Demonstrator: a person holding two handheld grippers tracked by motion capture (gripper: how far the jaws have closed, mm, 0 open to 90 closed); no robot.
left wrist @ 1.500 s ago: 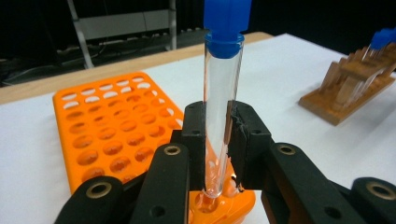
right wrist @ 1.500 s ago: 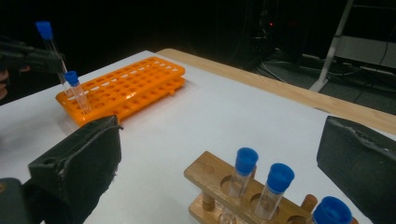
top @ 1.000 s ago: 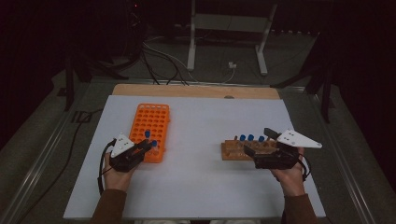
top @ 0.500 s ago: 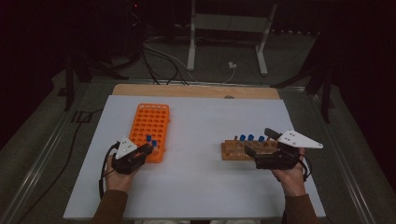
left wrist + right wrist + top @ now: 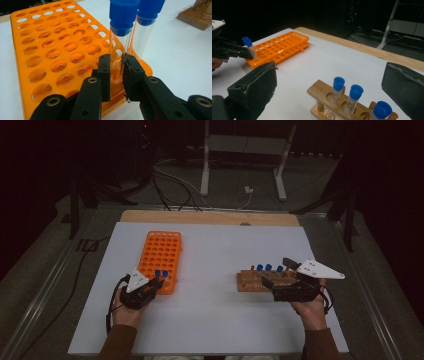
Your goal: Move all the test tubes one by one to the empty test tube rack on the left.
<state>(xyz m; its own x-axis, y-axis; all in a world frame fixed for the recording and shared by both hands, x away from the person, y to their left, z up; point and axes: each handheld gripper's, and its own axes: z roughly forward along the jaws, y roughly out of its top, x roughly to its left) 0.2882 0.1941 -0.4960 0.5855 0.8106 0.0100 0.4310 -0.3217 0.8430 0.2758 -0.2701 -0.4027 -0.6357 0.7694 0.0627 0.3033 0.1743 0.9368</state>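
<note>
Here my left hand-held gripper [image 5: 116,75] is clamped on a blue-capped tube [image 5: 120,37] standing in the near corner of the orange rack [image 5: 50,50], beside a second tube [image 5: 147,27], keeping it upright. My right hand-held gripper [image 5: 329,85] waits with jaws apart around the wooden stand [image 5: 337,105] on the counter [image 5: 215,250], steadying nothing yet.

Nothing readable is showing anywhere: no text, label, brand, number or sign is appearing on the orange rack [image 5: 161,260], the wooden rack [image 5: 260,281], the blue-capped tubes [image 5: 122,27] or the white table sheet [image 5: 215,320].
</note>
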